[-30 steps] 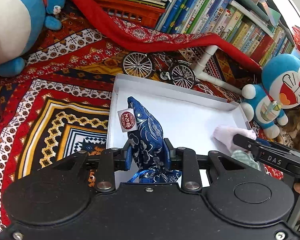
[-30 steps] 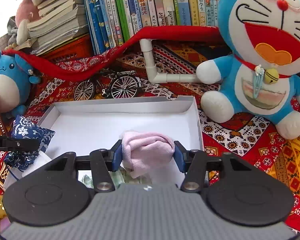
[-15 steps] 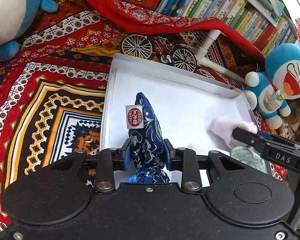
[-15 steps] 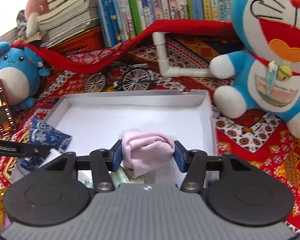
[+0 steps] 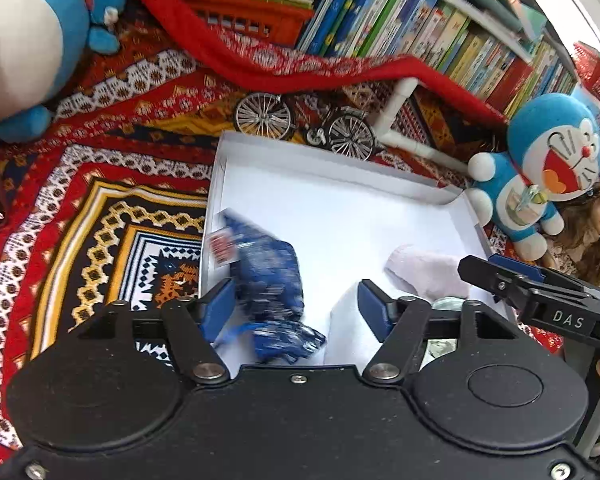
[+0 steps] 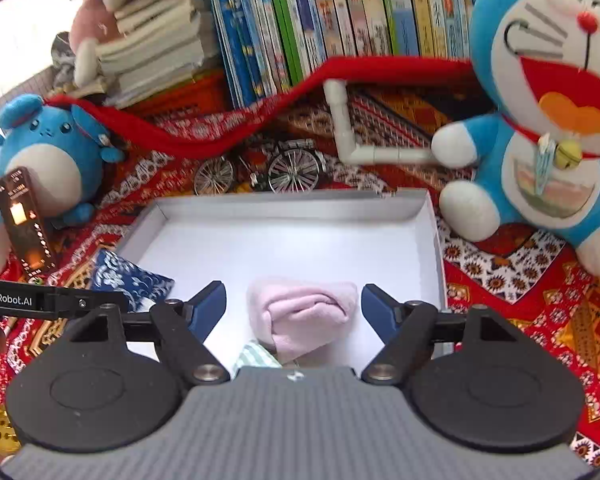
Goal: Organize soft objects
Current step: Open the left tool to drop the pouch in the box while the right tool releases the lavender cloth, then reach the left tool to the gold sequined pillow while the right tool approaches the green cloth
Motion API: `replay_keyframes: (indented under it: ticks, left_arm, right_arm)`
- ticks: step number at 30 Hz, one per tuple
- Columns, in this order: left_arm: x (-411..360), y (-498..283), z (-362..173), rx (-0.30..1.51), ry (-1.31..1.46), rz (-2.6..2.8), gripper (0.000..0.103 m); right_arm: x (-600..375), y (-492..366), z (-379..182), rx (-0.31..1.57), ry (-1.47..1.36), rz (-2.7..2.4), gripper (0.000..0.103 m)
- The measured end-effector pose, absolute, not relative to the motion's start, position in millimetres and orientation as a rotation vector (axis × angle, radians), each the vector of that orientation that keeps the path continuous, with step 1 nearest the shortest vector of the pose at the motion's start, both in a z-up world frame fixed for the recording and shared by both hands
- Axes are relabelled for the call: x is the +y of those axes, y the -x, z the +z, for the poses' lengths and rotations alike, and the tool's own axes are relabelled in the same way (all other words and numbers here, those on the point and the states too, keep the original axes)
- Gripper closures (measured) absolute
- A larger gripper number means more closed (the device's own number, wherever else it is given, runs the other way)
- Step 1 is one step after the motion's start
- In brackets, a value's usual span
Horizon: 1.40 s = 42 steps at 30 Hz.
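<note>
Two tongs opening, left tongs around blurred brocade pouch, right tongs flanking fluffy pink bundle

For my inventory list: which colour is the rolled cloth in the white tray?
Pale pink rolled cloth, clearest in the right wrist view.

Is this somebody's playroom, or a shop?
Probably a playroom or a child's bedroom: plush toys sit on a patterned cloth, and picture books line the back. No shop signs show.
</note>
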<state>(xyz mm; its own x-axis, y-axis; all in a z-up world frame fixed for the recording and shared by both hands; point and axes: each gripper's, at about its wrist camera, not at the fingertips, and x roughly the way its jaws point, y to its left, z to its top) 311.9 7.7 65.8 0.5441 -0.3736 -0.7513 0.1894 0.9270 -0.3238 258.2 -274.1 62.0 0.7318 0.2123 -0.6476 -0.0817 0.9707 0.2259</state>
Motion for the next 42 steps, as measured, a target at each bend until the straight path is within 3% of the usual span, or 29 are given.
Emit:
replay_keyframes:
  ticks: [4,14,18,42]
  left_arm:
    - [12,-295,79,0.887,0.192,-0.344,0.026]
    - [22,-247,97,0.789,0.193,-0.374,0.02]
    - [26,-227,101,0.752,0.184,-0.386,0.017]
    - [50,-146,86,0.649,0.16,-0.378,0.011]
  right_arm:
    - [-275,-242,76,0.681,-0.178,0.169,0.015]
    - [-266,-186,103,0.55,-0.09,0.201,0.008]
    - [-264,-162,111,0.485,-0.045,0.204,0.0]
    - [-269,-83,96,0.408,0.013,0.179,0.0]
